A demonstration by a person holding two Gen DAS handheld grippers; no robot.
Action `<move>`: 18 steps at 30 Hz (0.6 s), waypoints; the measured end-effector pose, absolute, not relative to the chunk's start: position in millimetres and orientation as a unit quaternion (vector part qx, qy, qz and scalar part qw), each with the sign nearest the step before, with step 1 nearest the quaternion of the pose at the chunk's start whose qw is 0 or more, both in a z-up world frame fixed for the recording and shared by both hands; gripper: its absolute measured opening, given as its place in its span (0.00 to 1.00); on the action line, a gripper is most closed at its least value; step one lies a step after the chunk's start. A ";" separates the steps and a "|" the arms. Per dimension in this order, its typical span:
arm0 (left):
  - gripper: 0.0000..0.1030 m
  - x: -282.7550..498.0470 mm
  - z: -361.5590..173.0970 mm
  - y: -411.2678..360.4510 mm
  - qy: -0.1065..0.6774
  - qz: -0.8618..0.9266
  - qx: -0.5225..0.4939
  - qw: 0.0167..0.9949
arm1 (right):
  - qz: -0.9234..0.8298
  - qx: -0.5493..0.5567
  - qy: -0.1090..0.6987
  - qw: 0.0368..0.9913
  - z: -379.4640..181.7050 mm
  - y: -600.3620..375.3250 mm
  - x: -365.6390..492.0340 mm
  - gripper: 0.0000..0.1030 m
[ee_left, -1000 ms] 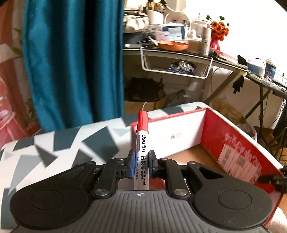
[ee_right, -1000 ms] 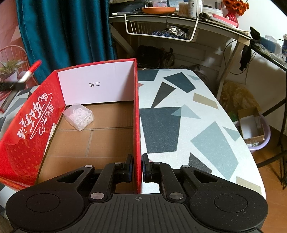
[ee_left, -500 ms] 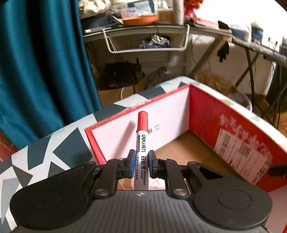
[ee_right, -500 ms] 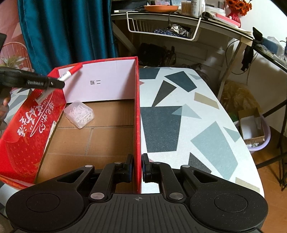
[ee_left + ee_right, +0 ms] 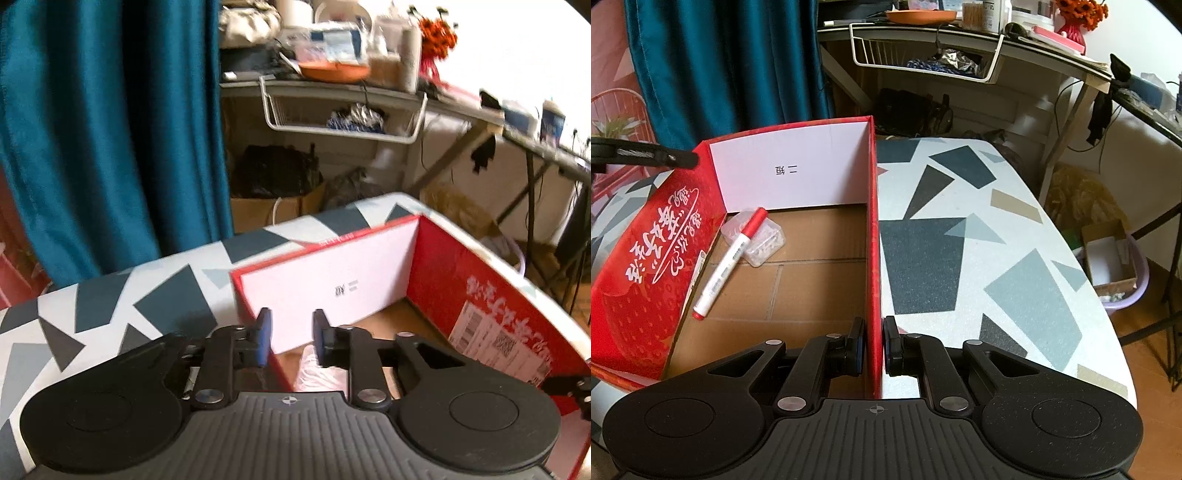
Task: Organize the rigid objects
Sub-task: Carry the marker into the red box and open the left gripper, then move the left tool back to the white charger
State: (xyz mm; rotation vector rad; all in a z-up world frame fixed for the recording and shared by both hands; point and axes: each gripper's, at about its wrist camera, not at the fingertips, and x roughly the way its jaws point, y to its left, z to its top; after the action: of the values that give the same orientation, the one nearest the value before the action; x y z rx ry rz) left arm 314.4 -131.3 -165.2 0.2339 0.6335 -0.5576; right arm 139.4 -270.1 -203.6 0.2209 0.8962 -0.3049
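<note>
A red-capped white marker (image 5: 728,258) lies inside the red cardboard box (image 5: 646,266), its cap resting on a clear plastic case (image 5: 764,243). My left gripper (image 5: 290,338) hangs above the box's near left corner with its jaws opening and nothing between them. From the right wrist view the left gripper's fingers (image 5: 646,157) show over the box's left wall. My right gripper (image 5: 873,345) is shut on the box's right wall (image 5: 873,221). A pale blurred shape (image 5: 319,374) shows below the left gripper's jaws inside the box (image 5: 480,295).
The box sits on a table (image 5: 960,240) patterned with grey shapes. A teal curtain (image 5: 110,129) hangs behind. A cluttered desk (image 5: 960,33) with a white wire basket (image 5: 923,59) stands at the back. A bin with cartons (image 5: 1112,258) is on the floor at right.
The left gripper opened and let go of the marker, which dropped into the box onto the plastic case. The left gripper also shifted over the box corner. The right gripper stayed clamped on the wall.
</note>
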 end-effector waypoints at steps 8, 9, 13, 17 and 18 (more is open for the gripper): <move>0.48 305.4 -146.9 -84.8 0.285 -0.235 0.082 0.926 | -0.150 0.108 0.432 0.883 -203.4 -270.4 142.0 0.09; 0.48 304.9 -147.8 -79.7 0.285 -0.231 0.085 0.926 | -0.151 0.107 0.431 0.883 -203.7 -270.1 142.3 0.09; 0.50 302.6 -154.5 -58.9 0.295 -0.211 0.099 0.927 | -0.153 0.095 0.428 0.886 -205.0 -266.9 142.1 0.09; 0.51 298.9 -165.3 -37.3 0.310 -0.185 0.104 0.927 | -0.153 0.094 0.427 0.886 -205.3 -267.0 142.3 0.09; 0.52 297.4 -167.6 -32.9 0.313 -0.179 0.103 0.927 | -0.153 0.097 0.427 0.886 -205.3 -267.5 142.2 0.09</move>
State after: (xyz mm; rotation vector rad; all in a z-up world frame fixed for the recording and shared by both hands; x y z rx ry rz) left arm 297.4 -32.9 -167.6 0.2110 0.6413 -0.3678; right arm 142.2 -267.5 -205.3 0.2017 0.8887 -0.3178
